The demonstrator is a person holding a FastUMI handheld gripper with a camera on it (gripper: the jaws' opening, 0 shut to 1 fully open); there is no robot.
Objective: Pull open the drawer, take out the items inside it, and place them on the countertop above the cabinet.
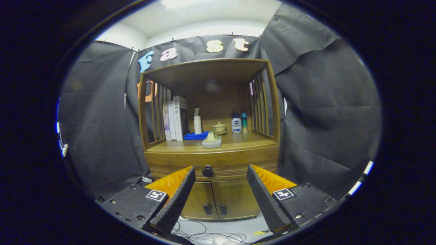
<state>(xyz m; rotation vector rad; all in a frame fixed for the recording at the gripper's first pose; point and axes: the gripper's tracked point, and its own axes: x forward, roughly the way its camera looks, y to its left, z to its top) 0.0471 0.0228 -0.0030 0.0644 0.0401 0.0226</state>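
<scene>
A wooden cabinet stands ahead of me, its drawer [231,162] closed under the countertop [245,140]. The drawer's dark round knob [207,170] sits between my fingers and some way beyond them, nearer the left one. My gripper [221,173] is open, with nothing between its fingers. What lies inside the drawer is hidden.
On the countertop stand several books [175,117], a white pump bottle [197,121], a blue cloth [195,136], a small lidded pot [219,128], a pale green object on a round base [212,139] and two bottles [239,123]. Two cupboard doors [218,200] sit below the drawer. Cables [201,233] lie on the floor.
</scene>
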